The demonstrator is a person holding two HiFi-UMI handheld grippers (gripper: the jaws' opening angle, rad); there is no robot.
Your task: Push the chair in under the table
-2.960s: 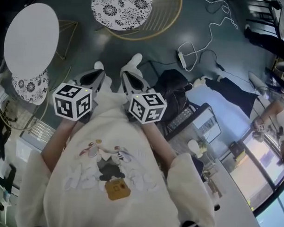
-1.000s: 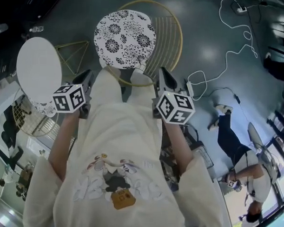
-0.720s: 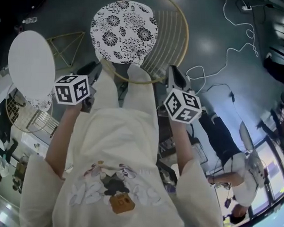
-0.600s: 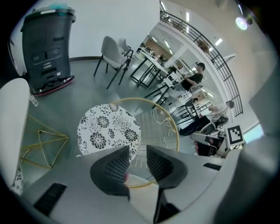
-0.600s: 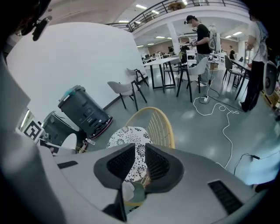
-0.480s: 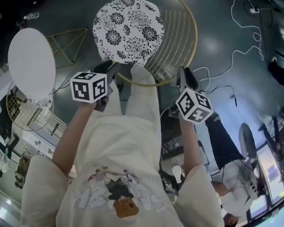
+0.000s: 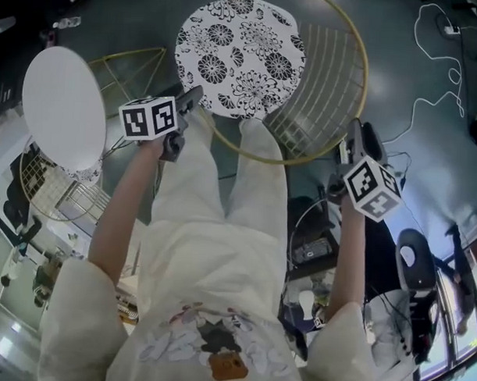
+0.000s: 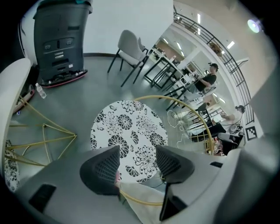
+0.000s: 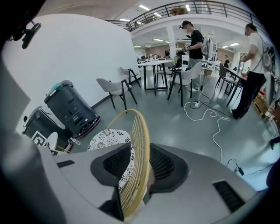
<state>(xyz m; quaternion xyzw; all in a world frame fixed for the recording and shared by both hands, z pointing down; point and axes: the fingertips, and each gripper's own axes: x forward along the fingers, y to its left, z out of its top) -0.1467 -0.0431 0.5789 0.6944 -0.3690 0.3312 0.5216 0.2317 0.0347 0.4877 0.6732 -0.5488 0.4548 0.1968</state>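
The chair has a gold wire frame (image 7: 346,49) and a black-and-white floral seat (image 7: 241,57). It stands just ahead of the person's legs, right of the round white table (image 7: 63,105). My left gripper (image 7: 195,97) is at the chair's near left rim. Its jaws are opening, and the thin gold rim (image 8: 141,201) crosses low between them without being pressed. The left gripper (image 8: 138,159) faces the floral seat (image 8: 129,131). My right gripper (image 7: 356,135) is at the right side of the backrest. In the right gripper (image 9: 140,161), the jaws are opening around the wire backrest (image 9: 136,144).
Gold table legs (image 7: 125,72) and a second wire chair (image 7: 58,199) sit by the white table. A black floor machine (image 8: 59,39) and grey chairs (image 8: 129,48) stand beyond. Cables (image 7: 450,64) trail on the floor at right. People (image 9: 194,39) stand at tall tables farther off.
Both grippers have dropped and spread apart, from the person's waist to the chair's sides. Their jaws have gone from shut to apart. The chair now fills more of the view.
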